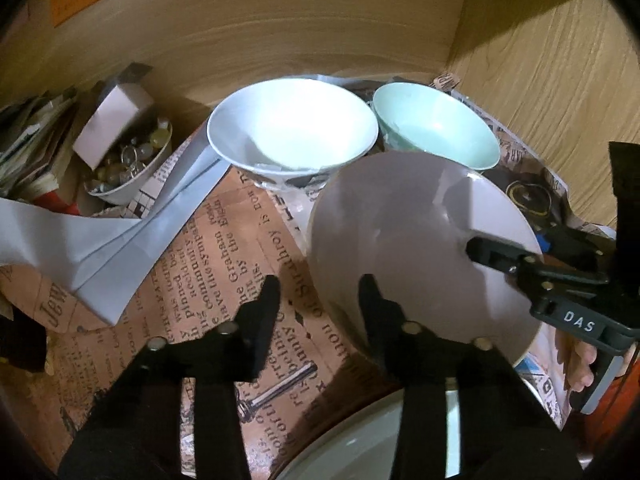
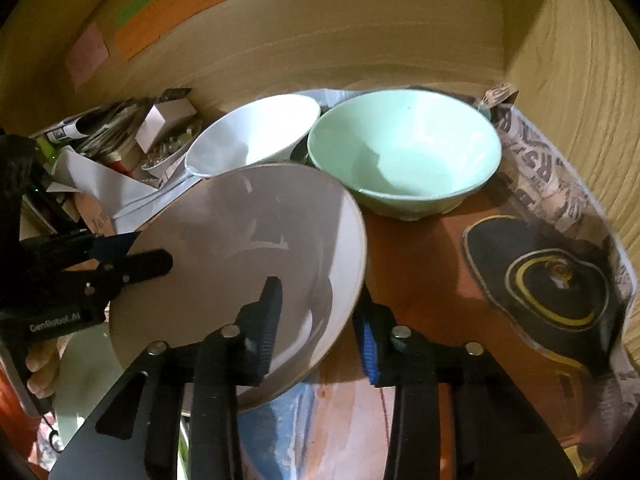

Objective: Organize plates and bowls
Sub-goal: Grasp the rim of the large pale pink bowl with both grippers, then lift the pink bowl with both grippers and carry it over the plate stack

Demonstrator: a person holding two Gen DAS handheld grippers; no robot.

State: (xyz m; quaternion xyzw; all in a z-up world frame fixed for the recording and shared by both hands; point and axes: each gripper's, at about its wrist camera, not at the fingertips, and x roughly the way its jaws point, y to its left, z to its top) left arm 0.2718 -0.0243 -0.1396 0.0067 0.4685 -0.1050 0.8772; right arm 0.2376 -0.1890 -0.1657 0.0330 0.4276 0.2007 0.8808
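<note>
We have the grey plate [image 2: 240, 264] tilted above the counter [image 2: 420, 280], left gripper [image 2: 172, 258] and right gripper [image 2: 316, 320] each clamped on its rim (opposite edges), so we'd keep both hands level while lowering.

Two empty bowls at the back: one white bowl [image 1: 292, 128], one mint-green bowl [image 2: 404, 152]. One tilted grey plate [image 2: 240, 264] in front, one pale plate [image 1: 360, 448] below it. One small dish of trinkets [image 1: 128, 160]. Two black grippers: left gripper [image 1: 318, 300], right gripper [image 2: 316, 316]
</note>
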